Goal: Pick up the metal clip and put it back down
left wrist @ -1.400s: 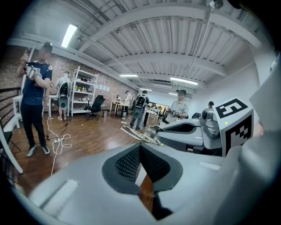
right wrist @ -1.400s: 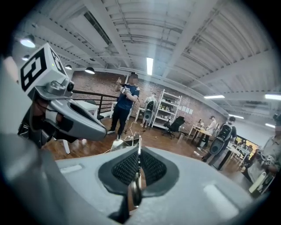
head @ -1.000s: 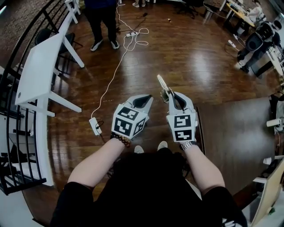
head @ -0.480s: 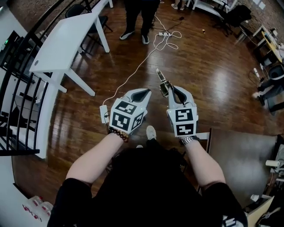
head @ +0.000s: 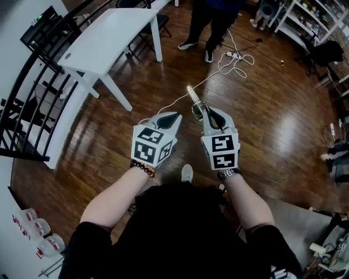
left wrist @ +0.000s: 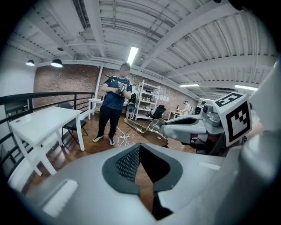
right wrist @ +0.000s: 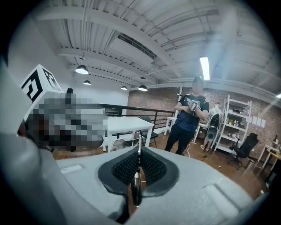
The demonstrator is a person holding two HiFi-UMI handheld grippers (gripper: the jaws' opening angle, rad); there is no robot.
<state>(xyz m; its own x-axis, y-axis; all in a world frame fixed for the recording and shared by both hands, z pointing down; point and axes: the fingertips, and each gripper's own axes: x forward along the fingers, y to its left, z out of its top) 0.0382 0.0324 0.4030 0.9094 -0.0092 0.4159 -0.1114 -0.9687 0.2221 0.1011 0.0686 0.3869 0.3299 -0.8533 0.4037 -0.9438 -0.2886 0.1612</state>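
Note:
The metal clip (head: 194,101) is a long shiny clip that sticks forward out of my right gripper (head: 202,112), which is shut on it at chest height above the wooden floor. In the right gripper view the clip (right wrist: 137,182) stands edge-on between the dark pads of my right gripper (right wrist: 138,151). My left gripper (head: 175,117) is held beside it, a little to the left, shut with nothing in it. In the left gripper view the left gripper (left wrist: 139,147) has its tips together, and the clip (left wrist: 147,130) shows off to the right, jutting from the right gripper (left wrist: 189,127).
A white table (head: 109,38) stands at the upper left beside a black railing (head: 32,109). A person (head: 212,22) stands ahead, near a white cable and power strip (head: 232,54). Shelves (head: 305,16) are at the upper right, and bottles (head: 38,234) at the lower left.
The head view has swung round: the table and the standing person have shifted right and nearer. Both grippers keep the same pose, the right one still holding the clip.

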